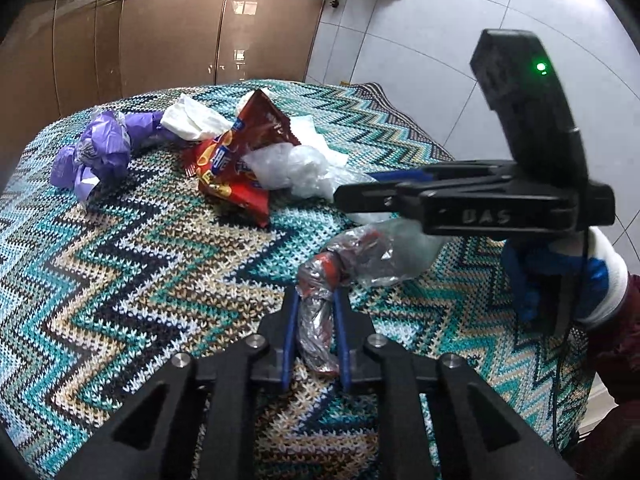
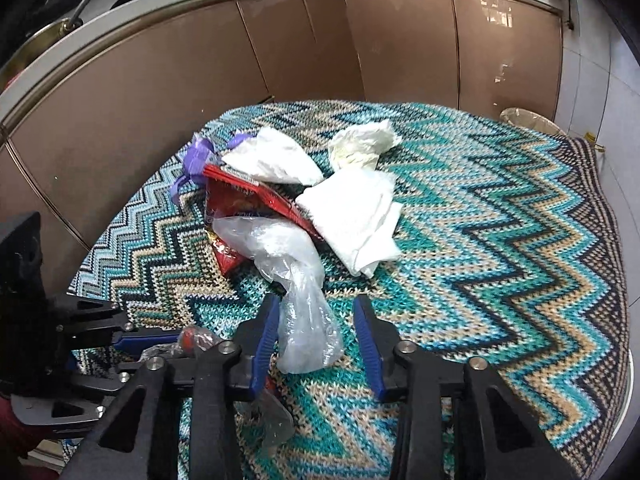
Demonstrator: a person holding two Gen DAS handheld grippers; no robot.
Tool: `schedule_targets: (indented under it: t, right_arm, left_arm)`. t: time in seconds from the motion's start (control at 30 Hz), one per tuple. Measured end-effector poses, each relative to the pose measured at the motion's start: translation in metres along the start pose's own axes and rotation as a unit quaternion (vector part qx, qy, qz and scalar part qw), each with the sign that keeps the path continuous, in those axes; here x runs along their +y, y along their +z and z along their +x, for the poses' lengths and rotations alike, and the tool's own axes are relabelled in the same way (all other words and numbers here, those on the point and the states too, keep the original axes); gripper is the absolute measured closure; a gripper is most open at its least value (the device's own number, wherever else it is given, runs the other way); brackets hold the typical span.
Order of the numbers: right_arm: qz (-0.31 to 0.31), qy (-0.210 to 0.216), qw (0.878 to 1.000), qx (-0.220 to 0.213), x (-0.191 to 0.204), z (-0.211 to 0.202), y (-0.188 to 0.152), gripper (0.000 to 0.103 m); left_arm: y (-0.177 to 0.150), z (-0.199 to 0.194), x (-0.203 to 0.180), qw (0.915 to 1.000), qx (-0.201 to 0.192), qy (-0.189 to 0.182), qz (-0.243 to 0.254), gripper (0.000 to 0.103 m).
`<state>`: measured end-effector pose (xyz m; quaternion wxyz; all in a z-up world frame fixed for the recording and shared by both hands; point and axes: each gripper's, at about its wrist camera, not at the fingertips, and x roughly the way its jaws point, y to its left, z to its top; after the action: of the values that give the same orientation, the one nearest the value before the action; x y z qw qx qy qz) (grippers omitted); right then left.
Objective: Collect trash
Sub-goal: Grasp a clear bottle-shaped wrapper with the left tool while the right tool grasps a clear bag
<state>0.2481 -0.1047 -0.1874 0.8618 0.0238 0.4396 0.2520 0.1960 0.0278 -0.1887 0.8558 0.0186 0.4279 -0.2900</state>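
My left gripper [image 1: 316, 294] is shut on a crumpled clear and silver wrapper with red print [image 1: 320, 320] just above the zigzag tablecloth [image 1: 140, 280]. My right gripper [image 2: 316, 312] is open, its fingers on either side of a clear plastic bag [image 2: 308, 320] lying on the cloth; it also shows in the left wrist view [image 1: 352, 196]. Behind lie a red snack bag [image 1: 240, 160], white tissues [image 2: 356, 216], and a purple wrapper [image 1: 96, 148].
Brown cabinet doors [image 2: 200, 80] curve behind the table. A lined bin [image 2: 528, 120] stands on the floor past the table's far right edge. White floor tiles [image 1: 400, 40] lie to the right.
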Motion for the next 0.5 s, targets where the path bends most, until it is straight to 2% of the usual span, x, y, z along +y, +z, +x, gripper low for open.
schedule_targets:
  t: [0.17,0.5]
  right_arm:
    - [0.001,-0.007,1.0,0.001,0.001,0.002,-0.003,0.091]
    - [0.007,-0.014,0.999,-0.03,0.0,-0.045,-0.017,0.093]
  left_arm:
    - [-0.001,-0.003,0.002,1.0,-0.002,0.0,-0.005,0.088]
    - [-0.009,-0.026,-0.007,0.9993,-0.018,0.032,-0.004,0.089]
